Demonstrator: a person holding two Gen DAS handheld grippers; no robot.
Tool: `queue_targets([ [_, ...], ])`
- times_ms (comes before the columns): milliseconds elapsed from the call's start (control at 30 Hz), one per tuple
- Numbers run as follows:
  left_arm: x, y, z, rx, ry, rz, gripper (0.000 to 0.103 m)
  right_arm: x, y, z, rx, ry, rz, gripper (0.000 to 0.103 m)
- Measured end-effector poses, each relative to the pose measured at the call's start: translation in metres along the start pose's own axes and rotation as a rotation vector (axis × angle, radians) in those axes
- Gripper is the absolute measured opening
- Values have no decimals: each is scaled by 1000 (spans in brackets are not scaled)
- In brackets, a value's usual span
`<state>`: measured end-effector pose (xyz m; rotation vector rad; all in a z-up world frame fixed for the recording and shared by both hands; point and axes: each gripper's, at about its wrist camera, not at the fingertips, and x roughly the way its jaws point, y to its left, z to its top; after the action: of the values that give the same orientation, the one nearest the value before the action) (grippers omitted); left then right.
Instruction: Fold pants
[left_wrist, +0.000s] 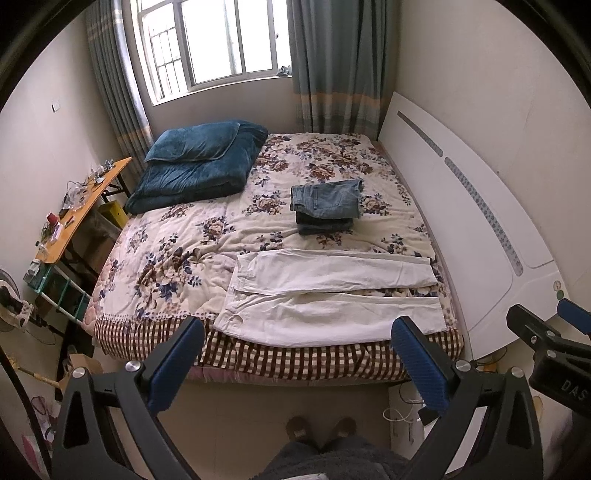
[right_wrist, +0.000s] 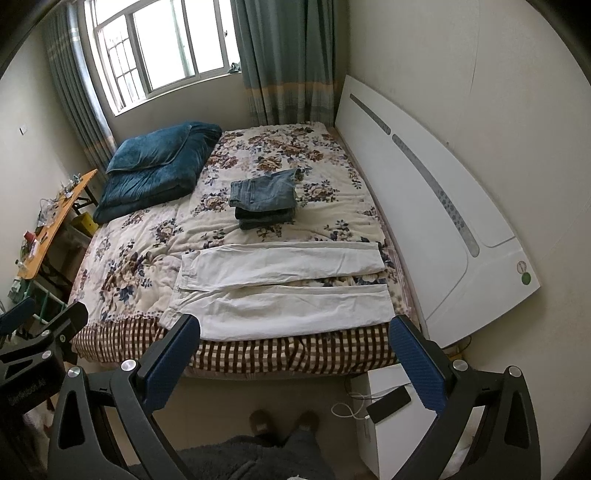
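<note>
Both claws hang spread wide and hold nothing, my left gripper (left_wrist: 299, 339) and right gripper (right_wrist: 295, 338) above the floor short of the bed (right_wrist: 280, 354). Folded jeans (left_wrist: 325, 205) and a blue quilt (left_wrist: 199, 166) lie farther back. White pants (left_wrist: 332, 291) lie flat along the near edge, just ahead. I read "DAS" on the right gripper's body.

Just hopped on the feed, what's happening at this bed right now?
A person stands at the foot of the bed with both tools open and empty: the left tool and right tool. White pants lie flat near the edge, unfolded, legs apart. Folded jeans are stacked behind them.
</note>
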<state>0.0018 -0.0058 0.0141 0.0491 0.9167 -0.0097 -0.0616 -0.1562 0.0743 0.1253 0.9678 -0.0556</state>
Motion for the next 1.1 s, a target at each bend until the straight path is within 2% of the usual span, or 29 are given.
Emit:
queue_targets([
  [1100, 1, 2, 1, -2, 1, -1, 103, 3, 10, 5, -5, -7, 6, 103],
])
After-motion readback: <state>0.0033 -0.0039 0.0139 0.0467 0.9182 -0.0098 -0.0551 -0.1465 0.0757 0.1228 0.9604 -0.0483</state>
